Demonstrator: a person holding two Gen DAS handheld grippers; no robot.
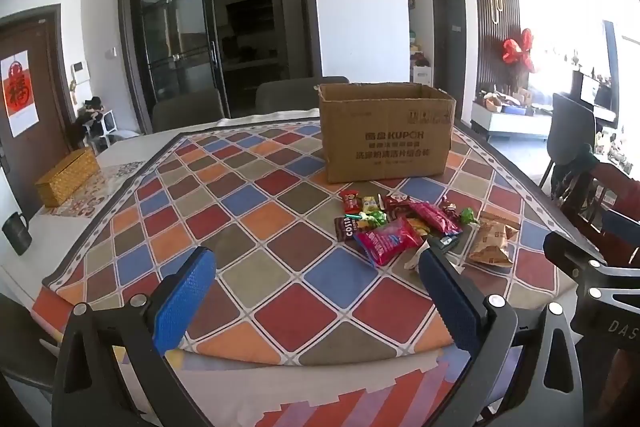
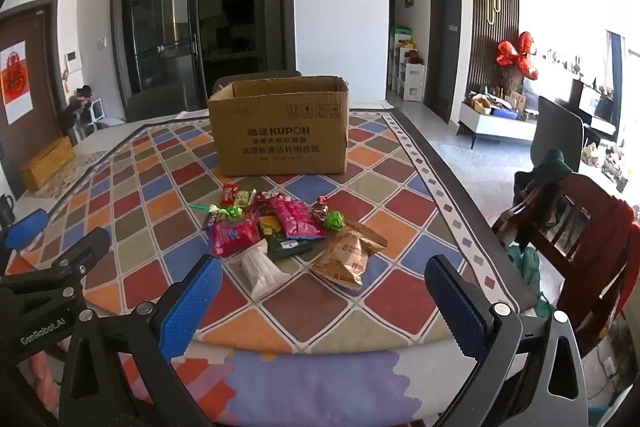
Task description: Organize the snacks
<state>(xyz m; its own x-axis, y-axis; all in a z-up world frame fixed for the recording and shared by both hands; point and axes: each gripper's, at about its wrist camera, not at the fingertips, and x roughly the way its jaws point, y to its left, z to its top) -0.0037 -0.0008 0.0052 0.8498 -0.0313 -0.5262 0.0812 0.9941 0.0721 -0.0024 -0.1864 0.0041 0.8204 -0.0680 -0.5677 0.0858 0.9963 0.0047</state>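
Note:
A pile of snack packets (image 1: pixel 404 227) (image 2: pixel 280 227) lies on the chequered tablecloth, in front of an open brown cardboard box (image 1: pixel 386 133) (image 2: pixel 280 131). The pile holds a pink bag (image 1: pixel 386 241) (image 2: pixel 234 237), a tan bag (image 1: pixel 492 243) (image 2: pixel 346 259), a white packet (image 2: pixel 260 269) and small candies. My left gripper (image 1: pixel 316 297) is open and empty, near the table's front edge, left of the pile. My right gripper (image 2: pixel 322 301) is open and empty, just in front of the pile.
A yellow woven box (image 1: pixel 66 177) and a dark mug (image 1: pixel 16 233) stand at the table's left. A wooden chair with red cloth (image 2: pixel 580 239) stands at the right. Grey chairs (image 1: pixel 186 115) stand behind the table.

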